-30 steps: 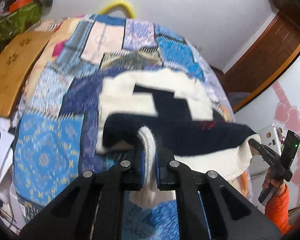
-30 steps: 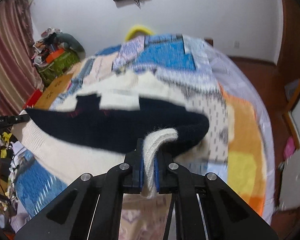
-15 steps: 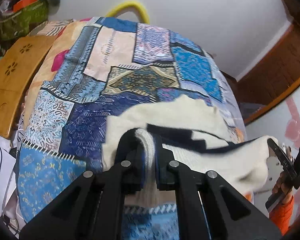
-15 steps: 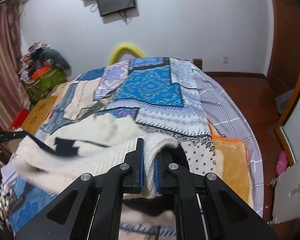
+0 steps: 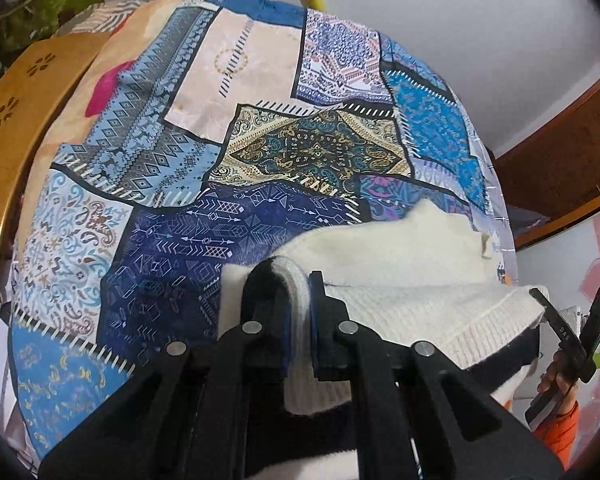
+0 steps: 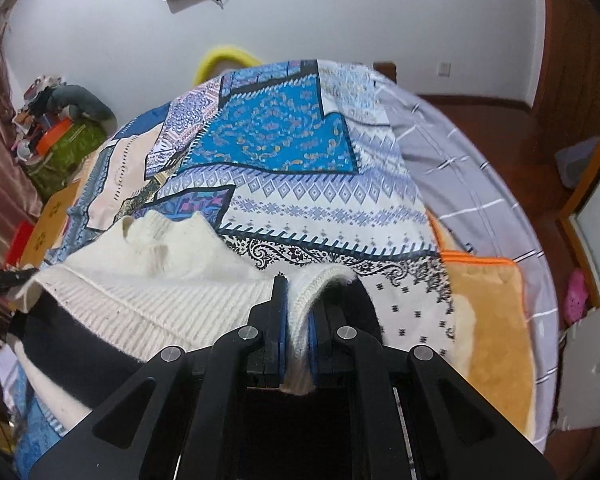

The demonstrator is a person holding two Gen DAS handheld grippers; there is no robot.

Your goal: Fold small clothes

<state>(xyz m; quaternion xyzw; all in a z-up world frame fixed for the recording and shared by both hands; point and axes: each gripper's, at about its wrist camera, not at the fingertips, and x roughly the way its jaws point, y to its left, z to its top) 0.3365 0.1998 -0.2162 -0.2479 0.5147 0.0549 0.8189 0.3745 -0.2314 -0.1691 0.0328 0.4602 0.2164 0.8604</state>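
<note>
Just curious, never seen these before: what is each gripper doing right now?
Left gripper: shut on the sweater, pinching its ribbed edge.
Right gripper: shut on the same sweater's ribbed edge.

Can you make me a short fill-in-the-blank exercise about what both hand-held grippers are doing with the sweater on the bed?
1. The left hand-held gripper is shut on the ribbed hem of the cream and ____ knitted sweater.
2. The right hand-held gripper is ____ on the same hem.
3. The sweater lies over a blue ____ bedspread.
4. A curved ____ tube shows beyond the bed's far end.

Missing words: black; shut; patchwork; yellow
</note>
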